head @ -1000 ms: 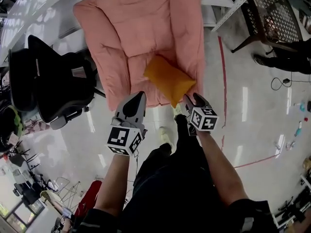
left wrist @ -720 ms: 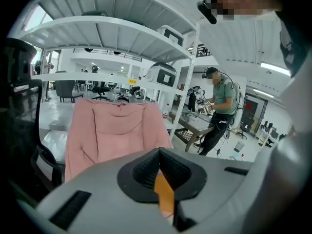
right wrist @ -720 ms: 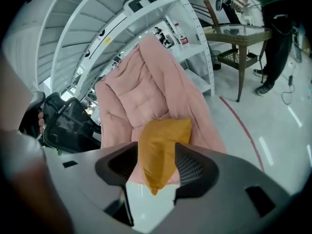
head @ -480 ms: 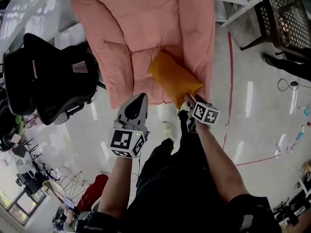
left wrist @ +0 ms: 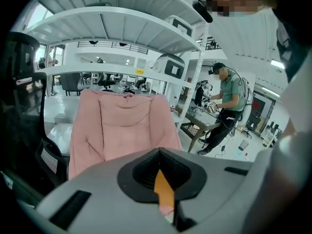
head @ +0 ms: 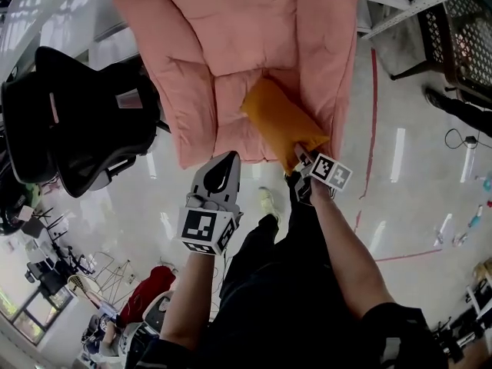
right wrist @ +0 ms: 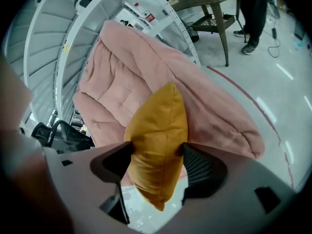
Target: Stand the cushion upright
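Two handheld grippers are in view over a pink padded lounge chair (head: 231,52), with a black office chair (head: 84,129) just beside it on the glossy pale floor (head: 400,160). The task's thing, a mustard-orange fabric cushion (head: 280,121), sits on the seat at the chair's right side, against the right side bolster. Its near corner projects past the front edge of the seat. The right gripper (head: 301,158) has that near end between its jaws. In the right gripper view the cushion (right wrist: 158,140) stands narrow, on edge. The jaws of the right gripper (right wrist: 156,155) are opening, and both pads are in contact with the fabric. The left gripper (head: 224,164) hangs short of the chair front, its jaws together on nothing. In its own view only a thin slit shows between the jaws of the left gripper (left wrist: 160,172). Assessment: the step in hand is the release, the cushion having apparently been set on edge against the bolster. The next move calls for backing the right gripper straight off the corner without dragging the fabric. The cushion should then be checked to confirm that it holds its lean. The overhanging corner is the likely point of failure, as the cushion could tip forward or slide off the seat. The left gripper is free to steady it if needed.
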Motion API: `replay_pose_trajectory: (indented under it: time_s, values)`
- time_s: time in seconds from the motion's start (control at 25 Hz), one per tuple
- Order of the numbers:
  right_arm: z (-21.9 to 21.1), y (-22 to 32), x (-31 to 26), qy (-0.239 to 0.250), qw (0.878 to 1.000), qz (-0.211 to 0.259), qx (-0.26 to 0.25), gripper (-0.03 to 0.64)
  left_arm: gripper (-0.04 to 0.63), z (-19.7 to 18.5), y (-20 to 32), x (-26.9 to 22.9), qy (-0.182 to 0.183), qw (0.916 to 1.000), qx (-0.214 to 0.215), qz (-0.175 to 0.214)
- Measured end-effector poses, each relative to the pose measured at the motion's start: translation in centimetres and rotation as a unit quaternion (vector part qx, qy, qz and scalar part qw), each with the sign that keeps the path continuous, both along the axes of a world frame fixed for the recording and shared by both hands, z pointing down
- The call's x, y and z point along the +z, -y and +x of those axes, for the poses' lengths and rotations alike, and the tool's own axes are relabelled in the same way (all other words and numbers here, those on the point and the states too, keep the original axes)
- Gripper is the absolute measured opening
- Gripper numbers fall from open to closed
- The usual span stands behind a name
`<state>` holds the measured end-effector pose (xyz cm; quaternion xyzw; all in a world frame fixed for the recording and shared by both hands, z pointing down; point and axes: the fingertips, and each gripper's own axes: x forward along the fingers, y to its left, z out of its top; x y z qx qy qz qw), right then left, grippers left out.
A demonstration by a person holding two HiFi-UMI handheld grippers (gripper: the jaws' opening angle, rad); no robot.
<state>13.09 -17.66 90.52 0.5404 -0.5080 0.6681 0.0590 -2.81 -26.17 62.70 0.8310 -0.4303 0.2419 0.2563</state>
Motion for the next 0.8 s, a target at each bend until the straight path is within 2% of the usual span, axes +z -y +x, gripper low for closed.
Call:
replay_pose_trajectory:
  time_s: [0.08, 0.24, 0.44, 0.68, 0.8]
  values:
    - [-0.1, 0.1, 0.3, 0.008, 1.0, -0.009, -0.008, 0.306, 0.006, 0.0, 0.1, -0.1, 0.0, 1.0, -0.002, 0.001]
    - [-0.2, 0.3, 0.5, 0.017, 1.0, -0.015, -0.012, 0.226, 0.006, -0.6, -0.3, 0.1, 0.005, 0.9999, -0.009, 0.0]
    - [-0.9, 0.9, -0.4, 0.009, 1.0, -0.001, -0.022, 0.156, 0.006, -1.1, -0.6, -0.3, 0.002, 0.9998, -0.018, 0.005]
    - [-1.2, 2.7, -2.2, -0.013, 0.999, 0.033, -0.036, 0.124, 0.005, -2.3, -1.3, -1.0, -0.005, 0.9995, -0.024, 0.018]
    - [-1.8, 3.6, -3.8, -0.028, 0.996, 0.052, -0.067, 0.119, 0.006, -2.9, -1.4, -1.9, -0.009, 0.9993, -0.03, 0.022]
